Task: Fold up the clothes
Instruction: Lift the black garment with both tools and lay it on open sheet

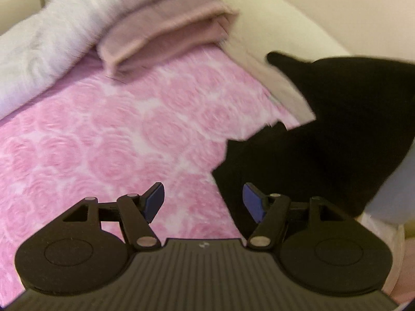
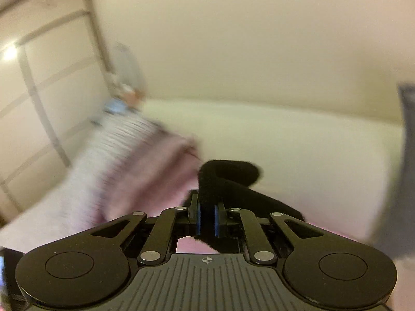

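Fingers of the right gripper point(image 2: 206, 219) are pressed together on a fold of the black garment point(image 2: 228, 178), whose edge loops up above the blue pads point(image 2: 198, 219) and trails down behind them; the pinch near an edge looks chosen so the cloth can be lifted clear and hang free for a fold. The left gripper point(image 1: 203, 200) has its fingers spread wide with nothing between them, poised over the pink rose-patterned bedspread point(image 1: 103, 142) just beside the garment, probably ready to take a second edge.

In the left wrist view the black garment point(image 1: 324, 129) rises from the bedspread's near right side as a raised peak, part of it apparently still lying on the bed. Beyond it on the bedspread, toward the far edge, sits a folded dusty-pink item point(image 1: 166, 31), and next to that a pale grey-white fluffy textile point(image 1: 52, 41); whether these are finished folds cannot be told. Both views are blurred.
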A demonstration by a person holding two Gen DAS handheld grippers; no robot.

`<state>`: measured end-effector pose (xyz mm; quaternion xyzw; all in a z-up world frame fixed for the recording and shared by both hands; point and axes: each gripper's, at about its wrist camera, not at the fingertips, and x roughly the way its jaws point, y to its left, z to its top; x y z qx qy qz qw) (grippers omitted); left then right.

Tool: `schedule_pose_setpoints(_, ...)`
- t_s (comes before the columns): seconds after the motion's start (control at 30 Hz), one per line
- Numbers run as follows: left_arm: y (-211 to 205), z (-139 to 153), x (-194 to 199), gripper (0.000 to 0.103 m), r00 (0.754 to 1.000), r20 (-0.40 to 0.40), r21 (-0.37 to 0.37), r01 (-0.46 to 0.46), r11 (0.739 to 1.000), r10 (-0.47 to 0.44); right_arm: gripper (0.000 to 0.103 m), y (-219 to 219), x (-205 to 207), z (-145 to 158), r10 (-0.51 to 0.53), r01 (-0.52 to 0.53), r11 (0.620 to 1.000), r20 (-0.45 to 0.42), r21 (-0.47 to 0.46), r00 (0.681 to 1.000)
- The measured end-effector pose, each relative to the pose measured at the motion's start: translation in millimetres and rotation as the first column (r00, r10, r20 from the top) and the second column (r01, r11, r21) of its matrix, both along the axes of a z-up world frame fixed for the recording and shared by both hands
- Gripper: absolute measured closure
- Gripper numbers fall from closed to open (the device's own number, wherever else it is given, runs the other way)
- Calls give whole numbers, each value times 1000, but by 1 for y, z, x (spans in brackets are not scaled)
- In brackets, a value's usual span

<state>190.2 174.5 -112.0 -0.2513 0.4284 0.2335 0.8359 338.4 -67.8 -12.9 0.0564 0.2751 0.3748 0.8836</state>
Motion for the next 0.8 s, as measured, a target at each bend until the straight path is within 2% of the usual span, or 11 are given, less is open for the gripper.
schedule_pose_setpoints(0.13,14,28,-77,39,991,72,21,-118,993,117,96,16,-51,52,139,-147,982,72,120,988)
schedule_pose_setpoints(0.23,24,46,-140,39,970,124,33,-214,976,209,96,29,-93,88,249,-268,941,113,205,962)
schedule_pose_setpoints(0.3,30,57,-189,39,947,155,39,-291,956,282,96,37,-123,111,339,-365,894,142,260,930)
schedule_pose_setpoints(0.43,34,74,-287,40,887,198,52,-434,899,417,96,63,-183,142,514,-538,761,168,364,841)
schedule_pose_setpoints(0.57,32,89,-395,40,799,218,83,-587,805,560,96,105,-235,154,622,-614,664,141,426,770)
schedule_pose_setpoints(0.63,27,95,-448,40,737,224,96,-668,738,638,96,132,-264,157,668,-646,636,119,421,735)
schedule_pose_setpoints(0.7,22,100,-497,40,668,232,107,-740,664,707,96,159,-299,157,695,-684,623,131,379,706)
schedule_pose_setpoints(0.77,16,103,-537,40,602,231,109,-797,595,764,96,182,-326,154,739,-718,588,112,372,664)
schedule_pose_setpoints(0.8,14,103,-556,40,569,228,109,-821,560,790,96,191,-340,153,747,-731,585,115,351,654)
